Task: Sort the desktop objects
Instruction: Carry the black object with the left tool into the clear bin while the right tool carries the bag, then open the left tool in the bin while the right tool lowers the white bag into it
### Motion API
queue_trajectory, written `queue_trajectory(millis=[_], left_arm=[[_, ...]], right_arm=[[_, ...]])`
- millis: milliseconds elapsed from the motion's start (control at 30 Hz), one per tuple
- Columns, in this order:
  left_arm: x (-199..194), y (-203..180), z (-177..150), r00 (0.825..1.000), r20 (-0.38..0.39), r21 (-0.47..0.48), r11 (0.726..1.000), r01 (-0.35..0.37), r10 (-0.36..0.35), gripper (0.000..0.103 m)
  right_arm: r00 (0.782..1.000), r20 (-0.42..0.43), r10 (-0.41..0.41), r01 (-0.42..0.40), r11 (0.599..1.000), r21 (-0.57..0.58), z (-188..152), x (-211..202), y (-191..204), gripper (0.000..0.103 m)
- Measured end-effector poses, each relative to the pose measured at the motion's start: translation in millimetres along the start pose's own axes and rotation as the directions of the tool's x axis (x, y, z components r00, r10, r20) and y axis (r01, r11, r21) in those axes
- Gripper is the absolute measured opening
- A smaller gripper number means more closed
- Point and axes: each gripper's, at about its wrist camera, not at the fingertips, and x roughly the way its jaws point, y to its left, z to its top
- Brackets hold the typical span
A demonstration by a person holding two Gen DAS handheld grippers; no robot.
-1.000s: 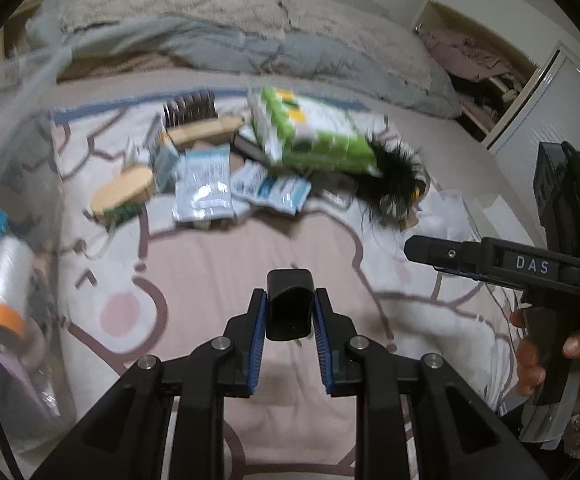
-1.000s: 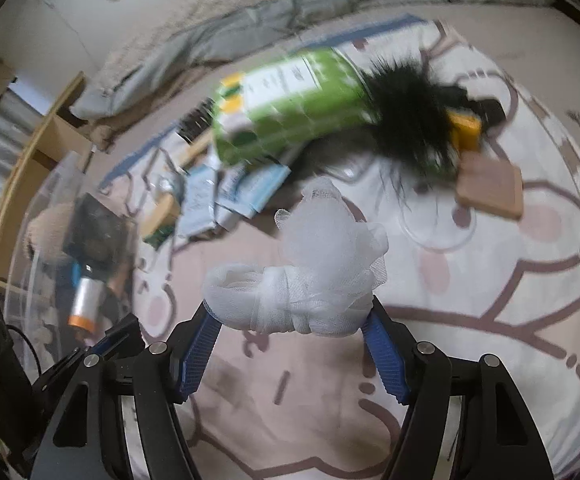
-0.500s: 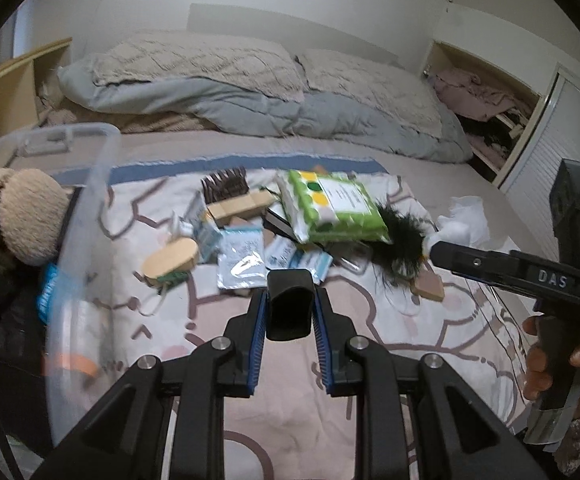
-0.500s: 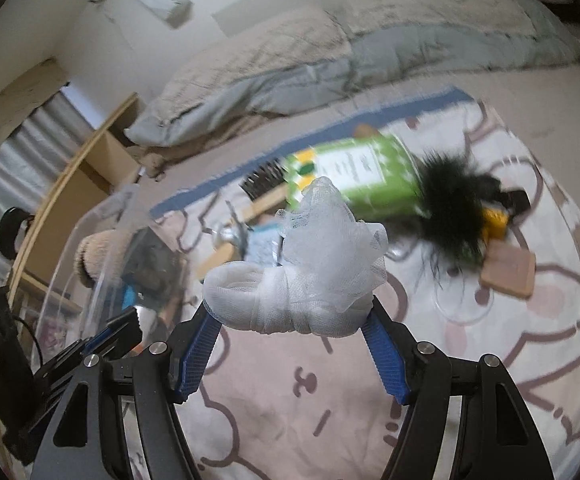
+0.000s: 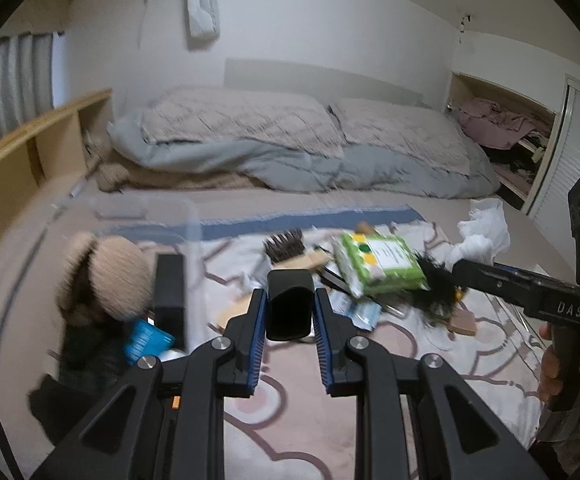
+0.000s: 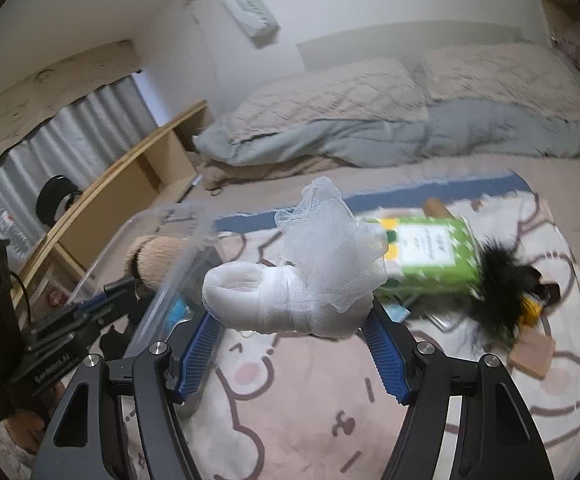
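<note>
Left gripper (image 5: pixel 290 314) clamps a small black plastic block (image 5: pixel 290 310) above the pink patterned bedspread (image 5: pixel 309 420), beside a clear plastic bin (image 5: pixel 188 264), while right gripper (image 6: pixel 291 334) pinches a white mesh bundle (image 6: pixel 301 280) midair.

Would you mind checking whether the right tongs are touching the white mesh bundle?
Touching. The right wrist view shows the right tongs closed on the white mesh bundle, both blue pads pressed against its sides.
</note>
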Motion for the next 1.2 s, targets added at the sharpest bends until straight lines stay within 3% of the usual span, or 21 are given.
queue_trajectory(millis=[200, 333, 567, 800, 1033, 1100, 1133, 1167, 1200], left_arm=[[-22.8, 20.8, 8.8, 0.997, 0.051, 0.012, 0.998, -0.064, 0.064, 0.023], [-23.5, 38.5, 4.2, 0.995, 0.031, 0.000, 0.995, -0.099, 0.099, 0.023], [7.1, 71.4, -11.0, 0.985, -0.125, -0.074, 0.988, -0.132, 0.122, 0.023], [37.8, 100.8, -29.7, 0.950, -0.293, -0.178, 0.970, -0.167, 0.110, 0.023], [51.4, 111.0, -42.2, 0.914, -0.388, -0.194, 0.959, -0.207, 0.119, 0.023], [52.2, 114.4, -44.4, 0.910, -0.397, -0.204, 0.955, -0.213, 0.118, 0.035], [51.3, 115.1, -44.6, 0.912, -0.394, -0.209, 0.954, -0.214, 0.118, 0.054], [50.2, 115.7, -43.9, 0.914, -0.389, -0.212, 0.953, -0.214, 0.119, 0.064], [48.5, 116.1, -42.8, 0.918, -0.378, -0.215, 0.953, -0.212, 0.119, 0.064]], right_arm=[[0.998, 0.029, 0.049, -0.047, 0.997, -0.065, 5.4, -1.2, 21.2, 0.071], [0.995, 0.042, 0.094, -0.089, 0.991, -0.098, 7.6, -5.3, 36.0, 0.071], [0.988, 0.058, 0.142, -0.129, 0.975, -0.183, 6.2, -13.3, 58.8, 0.071], [0.982, 0.038, 0.186, -0.173, 0.959, -0.223, 2.8, -15.9, 73.7, 0.071], [0.980, 0.028, 0.198, -0.184, 0.948, -0.259, -0.4, -17.5, 84.7, 0.071], [0.980, 0.025, 0.198, -0.184, 0.947, -0.264, -0.4, -16.9, 86.1, 0.071], [0.980, 0.021, 0.196, -0.183, 0.946, -0.266, -0.5, -15.8, 86.9, 0.071], [0.981, 0.020, 0.193, -0.181, 0.946, -0.267, -1.1, -15.5, 87.2, 0.071], [0.981, 0.018, 0.193, -0.181, 0.946, -0.268, -1.4, -15.0, 87.5, 0.071]])
